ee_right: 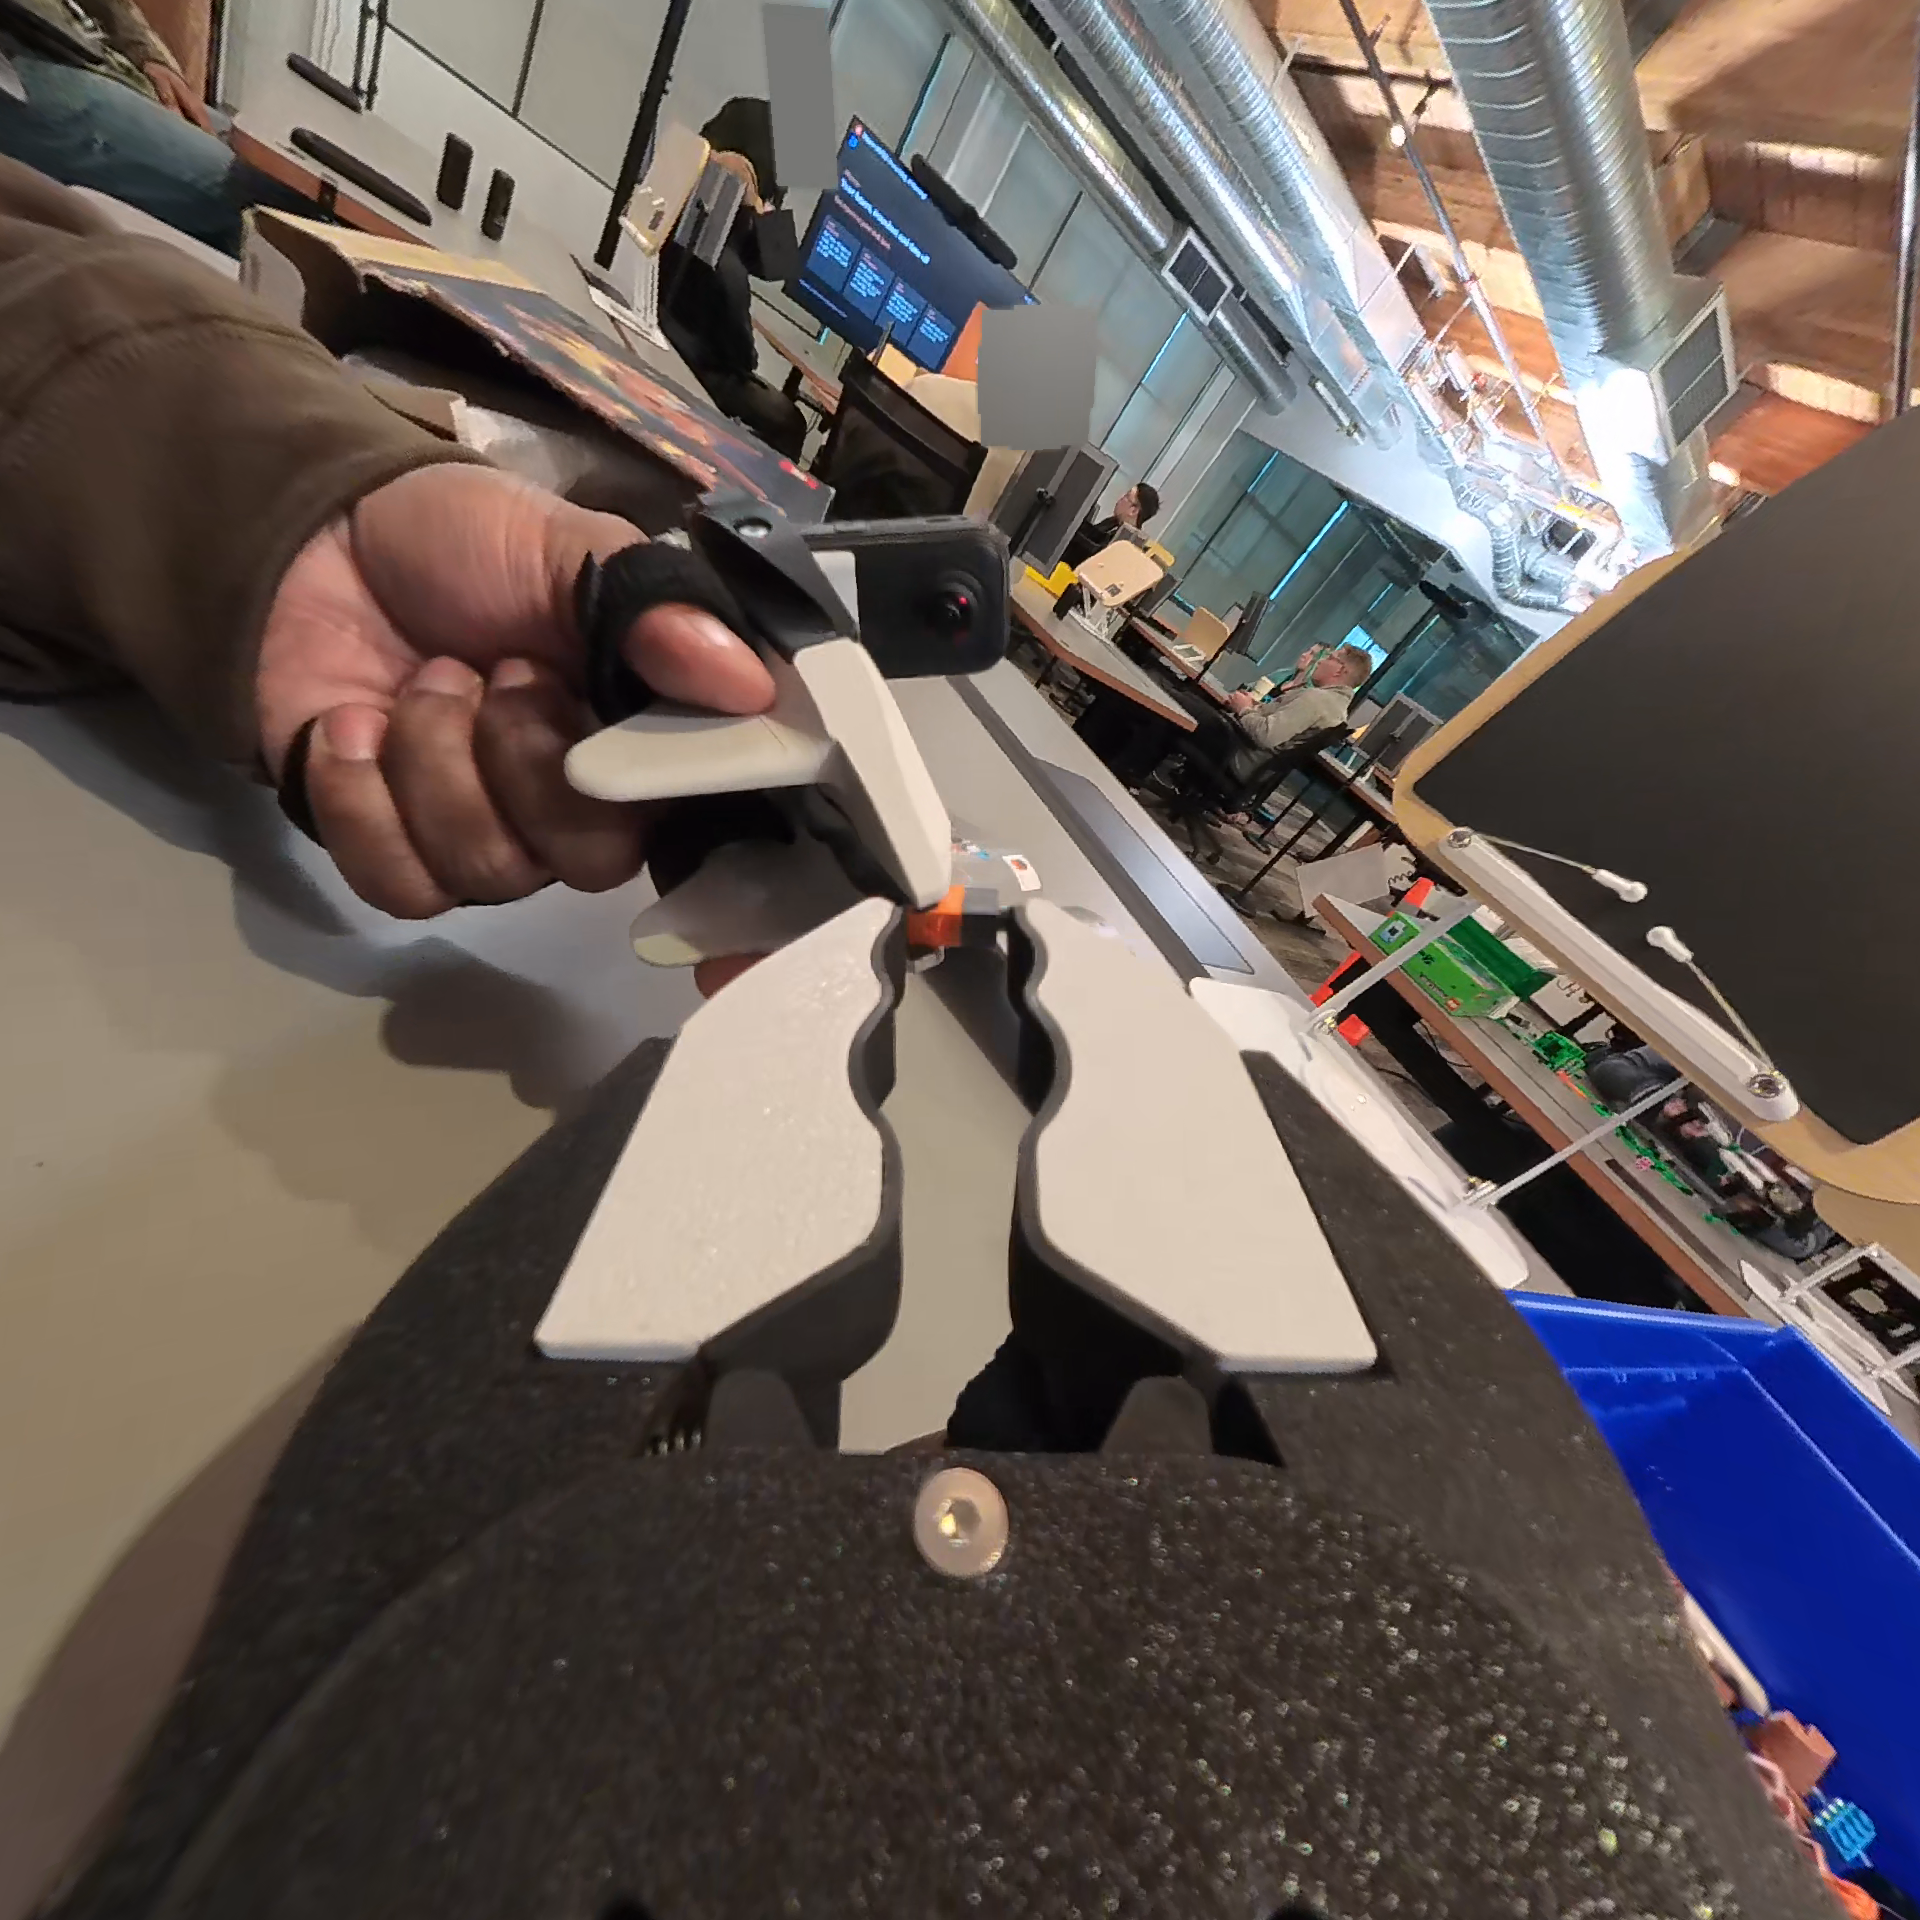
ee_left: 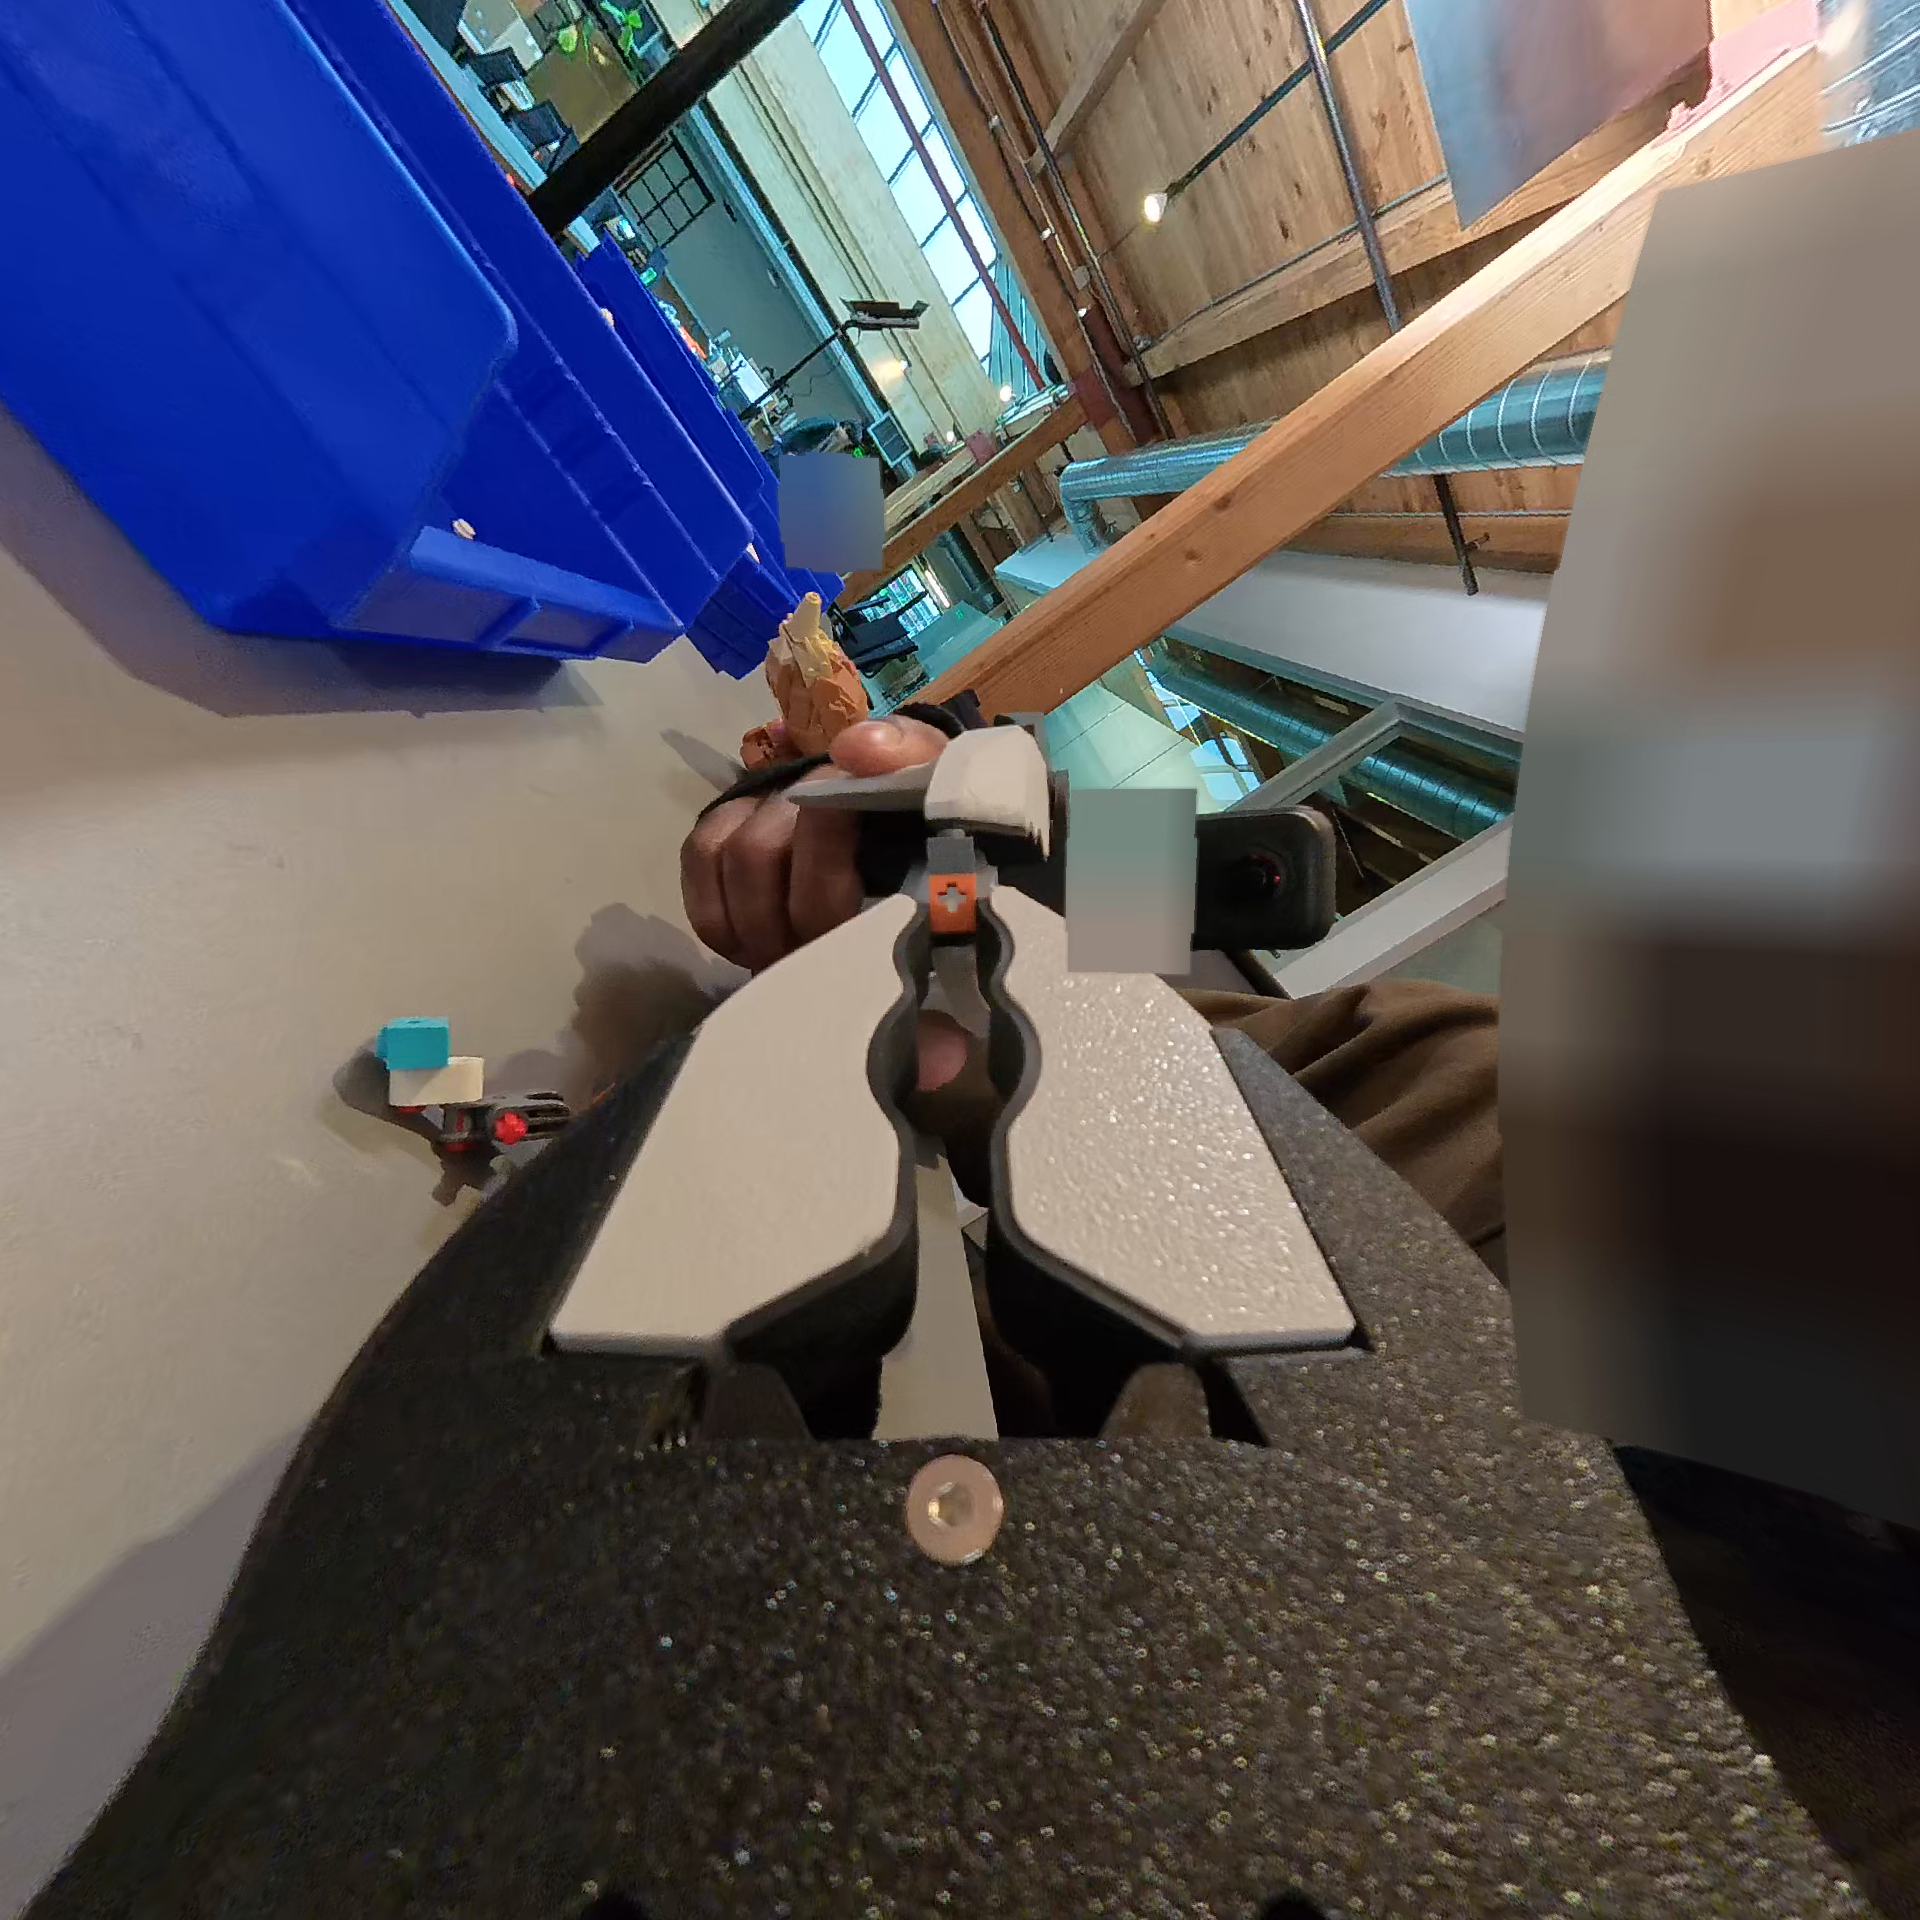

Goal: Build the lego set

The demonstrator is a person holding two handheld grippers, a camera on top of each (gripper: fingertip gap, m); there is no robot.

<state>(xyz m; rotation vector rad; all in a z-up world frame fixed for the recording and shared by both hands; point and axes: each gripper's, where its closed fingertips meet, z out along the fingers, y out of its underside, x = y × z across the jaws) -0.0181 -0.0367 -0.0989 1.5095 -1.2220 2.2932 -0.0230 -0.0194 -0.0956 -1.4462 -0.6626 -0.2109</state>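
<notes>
Two grippers meet at one small orange lego piece point(ee_left: 952, 902) above the table point(ee_left: 208, 935).
L view: left gripper point(ee_left: 952, 920) pinches it w/ jaws tight. R view: right gripper point(ee_right: 951, 928) – jaws near closed, touching the piece; can't tell if gripping.

An open-plan workshop or lab in a converted industrial building: exposed timber ceiling beams point(ee_left: 1299, 416), bare metal ventilation ducts point(ee_right: 1558, 208), rows of long counters point(ee_right: 1122, 644) with people seated at the far end, a wall screen point(ee_right: 894, 281), and blue plastic storage bins point(ee_left: 312, 364) near at hand.
</notes>
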